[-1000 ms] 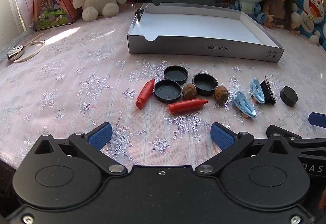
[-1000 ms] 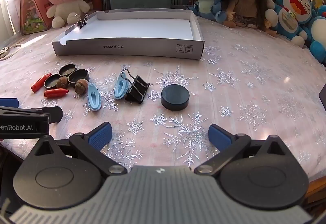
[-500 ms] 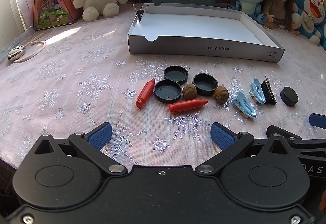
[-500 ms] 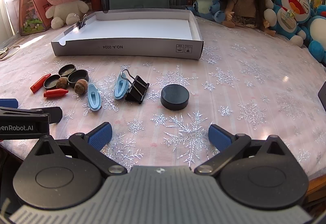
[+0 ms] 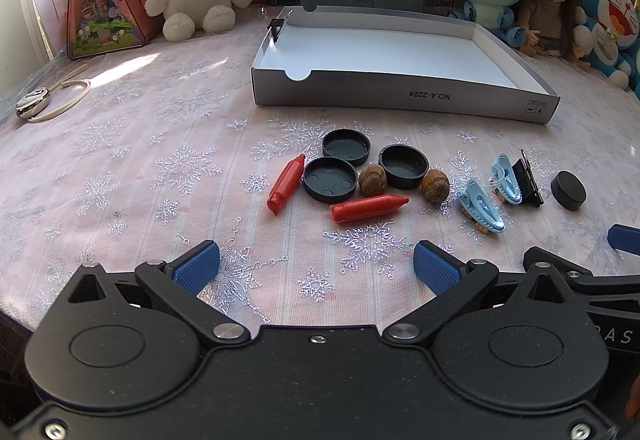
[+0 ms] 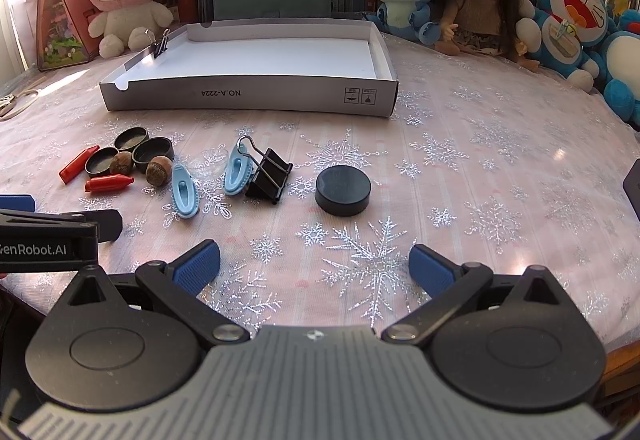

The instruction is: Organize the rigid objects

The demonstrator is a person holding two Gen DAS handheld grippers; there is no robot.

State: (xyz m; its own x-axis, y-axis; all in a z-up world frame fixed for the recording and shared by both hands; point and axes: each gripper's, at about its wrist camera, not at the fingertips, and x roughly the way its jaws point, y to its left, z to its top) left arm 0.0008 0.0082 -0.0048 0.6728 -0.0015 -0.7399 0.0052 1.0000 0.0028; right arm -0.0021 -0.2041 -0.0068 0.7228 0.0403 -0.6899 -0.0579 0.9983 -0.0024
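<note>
Well, nothing was in hand at that moment: the small rigid pieces lay loose in a row on the snowflake tablecloth (image 5: 120,144), just in front of the empty white box (image 5: 400,52), which I'd judge was the place meant to take them. From the left ran a red crayon (image 5: 285,184), three black caps (image 5: 330,179) clustered open side up, an acorn (image 5: 373,180) tucked between them, a second red crayon (image 5: 368,207) lying crosswise, another acorn (image 5: 435,186), then two light blue clips (image 6: 185,191), a black binder clip (image 6: 269,172) touching the farther one, and a black puck-like disc (image 6: 343,190) set apart at the right end. One more binder clip (image 6: 161,45) was pinned on the box's far left wall, seemingly to stiffen that corner. The left gripper (image 5: 317,269) hovered low near the table's edge, level, aimed at the crayons and caps, jaws spread wide and holding nothing. The right gripper (image 6: 314,267) sat alongside it, likewise low and level, facing the disc, jaws equally wide and empty. Sorting looked not yet begun.
</note>
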